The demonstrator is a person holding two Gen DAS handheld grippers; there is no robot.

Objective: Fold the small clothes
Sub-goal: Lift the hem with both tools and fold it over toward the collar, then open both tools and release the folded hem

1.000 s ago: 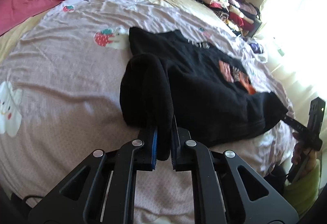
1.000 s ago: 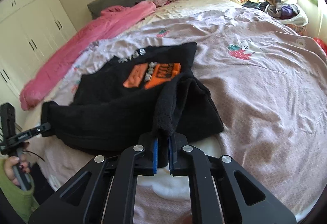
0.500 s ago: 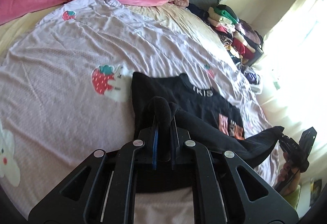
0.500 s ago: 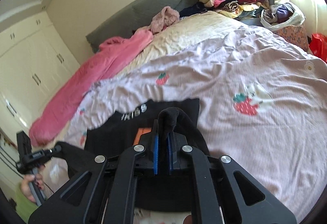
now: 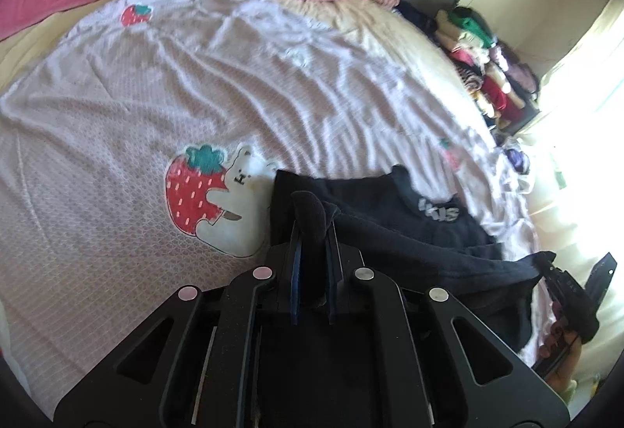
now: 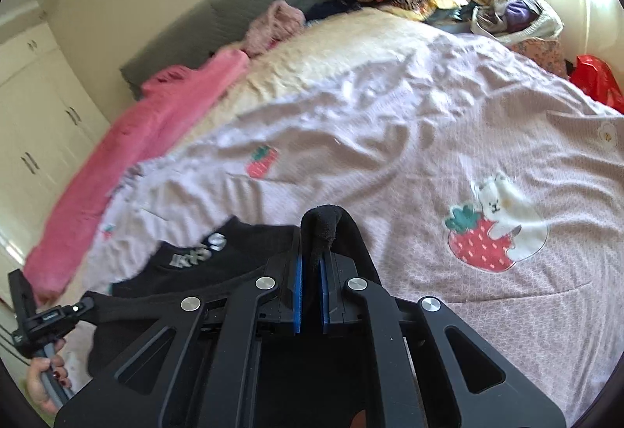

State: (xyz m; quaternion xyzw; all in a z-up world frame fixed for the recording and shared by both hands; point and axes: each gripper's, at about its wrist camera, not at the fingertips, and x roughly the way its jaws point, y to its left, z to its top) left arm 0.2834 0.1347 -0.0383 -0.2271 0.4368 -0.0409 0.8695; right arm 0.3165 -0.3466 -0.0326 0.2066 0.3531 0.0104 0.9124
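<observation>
The fold looks to be in its early-to-middle part: the small black knit sweater with pale lettering at the neckline (image 5: 394,217) is held up by its lower edge, and that edge is not yet laid down over the collar end. Any side folds are left to do, as far as these views show.

The left gripper (image 5: 312,233) is clamped on a bunched corner of the hem, low centre of the left wrist view. The right gripper (image 6: 312,252) pinches the opposite corner the same way, low centre of its own view. A taut band of black fabric runs between the two corners.

The sweater's collar end lies on the lilac quilted bedspread with strawberry-and-bear patches (image 5: 195,108), in the lower middle of both frames. It is dark, soft and thick, sagging under its own weight. Its front print is hidden.
</observation>
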